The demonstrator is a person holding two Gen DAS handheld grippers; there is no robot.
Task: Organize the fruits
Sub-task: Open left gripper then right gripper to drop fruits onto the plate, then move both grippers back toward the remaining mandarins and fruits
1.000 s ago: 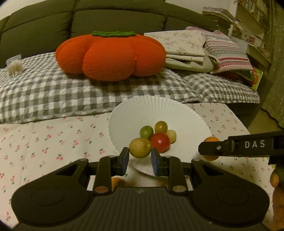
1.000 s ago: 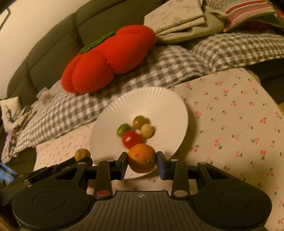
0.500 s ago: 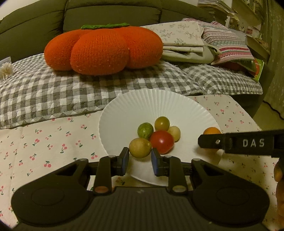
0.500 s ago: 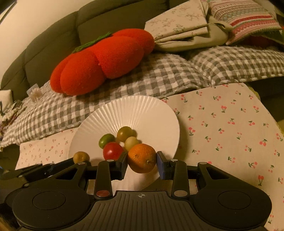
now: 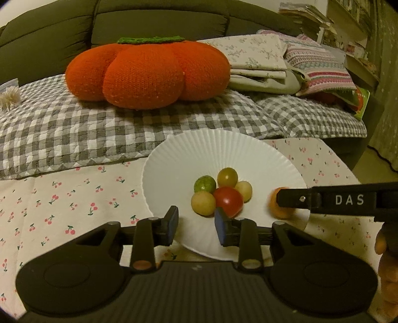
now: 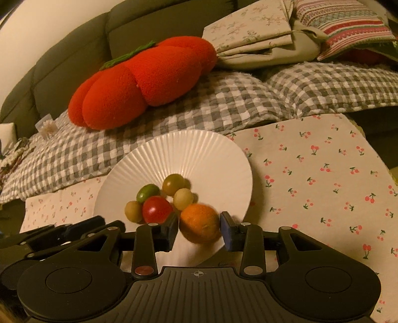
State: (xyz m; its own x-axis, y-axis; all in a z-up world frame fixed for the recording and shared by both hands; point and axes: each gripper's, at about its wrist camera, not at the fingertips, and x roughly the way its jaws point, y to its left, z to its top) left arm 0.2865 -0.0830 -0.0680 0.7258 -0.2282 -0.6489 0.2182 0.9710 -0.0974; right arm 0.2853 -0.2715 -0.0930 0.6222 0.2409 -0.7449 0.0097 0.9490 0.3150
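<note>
Left gripper [image 5: 196, 224] points down and forward over the near rim of the white ribbed plate [image 5: 223, 146]. Its jaws have just been opening; nothing sits between the pads, and the pale yellow-green fruit [image 5: 203, 203] lies on the plate just beyond the tips, apart from both pads.

Right gripper [image 6: 199, 227] tilts down at the plate's near right edge, seen in the left view as a black bar marked "DAS". Its jaws have just been opening too. The orange [image 6: 200, 223] sits between them, blurred; a gap shows at the right pad, and contact with the left pad cannot be told. The orange appears at the plate's near rim. Fingers of the person's right hand [image 5: 386, 261] show at the right edge of the left view.

On the plate, clustered and touching: a red tomato [image 5: 228, 201], a green fruit [image 5: 205, 184], an olive-brown fruit [image 5: 227, 177] and a pale yellowish fruit [image 5: 244, 190], with the yellow-green fruit at the near left.

The plate rests on a cherry-print cloth [image 5: 74, 198]. Behind it lies a grey checked quilt [image 5: 62, 129] carrying a large orange pumpkin-shaped cushion [image 5: 149, 72], before a dark green sofa back [image 5: 149, 20]. Folded floral linens [image 5: 258, 57] and a striped cushion [image 5: 321, 67] lie to the right. Room light is dim and warm.
</note>
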